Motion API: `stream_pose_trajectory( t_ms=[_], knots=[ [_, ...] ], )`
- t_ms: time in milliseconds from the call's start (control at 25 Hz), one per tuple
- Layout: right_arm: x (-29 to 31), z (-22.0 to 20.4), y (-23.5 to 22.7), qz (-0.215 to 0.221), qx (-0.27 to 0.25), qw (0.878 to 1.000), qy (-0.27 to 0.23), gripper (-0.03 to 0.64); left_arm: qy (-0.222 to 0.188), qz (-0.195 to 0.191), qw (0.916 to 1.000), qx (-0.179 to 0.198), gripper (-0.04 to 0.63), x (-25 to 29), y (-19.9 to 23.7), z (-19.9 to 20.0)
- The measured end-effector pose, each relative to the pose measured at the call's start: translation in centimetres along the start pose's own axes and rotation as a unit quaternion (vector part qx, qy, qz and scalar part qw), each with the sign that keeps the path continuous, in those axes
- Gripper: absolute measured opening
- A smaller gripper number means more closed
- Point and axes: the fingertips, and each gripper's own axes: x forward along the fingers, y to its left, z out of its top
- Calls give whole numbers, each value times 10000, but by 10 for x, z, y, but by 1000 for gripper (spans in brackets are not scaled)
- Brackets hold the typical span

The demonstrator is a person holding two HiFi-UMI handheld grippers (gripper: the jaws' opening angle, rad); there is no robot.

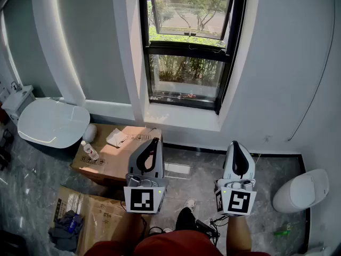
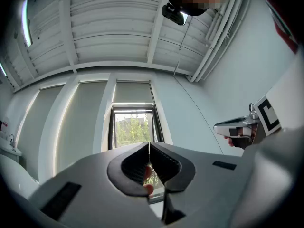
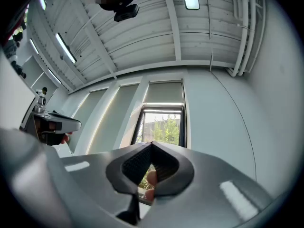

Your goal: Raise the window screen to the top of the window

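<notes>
The black-framed window (image 1: 189, 47) is set in the white wall ahead, above a white sill (image 1: 181, 117). Its upper sash is tilted open; the lower pane (image 1: 184, 78) looks hazy, as if covered by the screen. Both gripper views show the window (image 2: 133, 127) (image 3: 164, 127) ahead, with a grey panel (image 2: 133, 92) above the glass. My left gripper (image 1: 155, 140) (image 2: 149, 144) and right gripper (image 1: 235, 143) (image 3: 151, 144) are held side by side well short of the window, tips raised. Both are shut and hold nothing.
A white toilet (image 1: 50, 122) stands at the left. Below the sill lies a cardboard box (image 1: 114, 151) with a bottle (image 1: 89, 150) on it, and another box (image 1: 90, 212) is nearer. A white rounded bin (image 1: 301, 191) is at the right. The floor is grey marble.
</notes>
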Motion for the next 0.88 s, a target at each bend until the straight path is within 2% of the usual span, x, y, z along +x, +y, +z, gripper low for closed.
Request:
stream_pose_trajectory(
  t_ms=[400, 880],
  knots=[
    [6, -5, 11, 85, 0, 10000, 19, 11, 21, 84, 10000, -22, 6, 5, 9, -10],
    [22, -38, 8, 97, 86, 9995, 302, 11, 317, 61, 9994, -117, 6, 25, 9, -40]
  ],
)
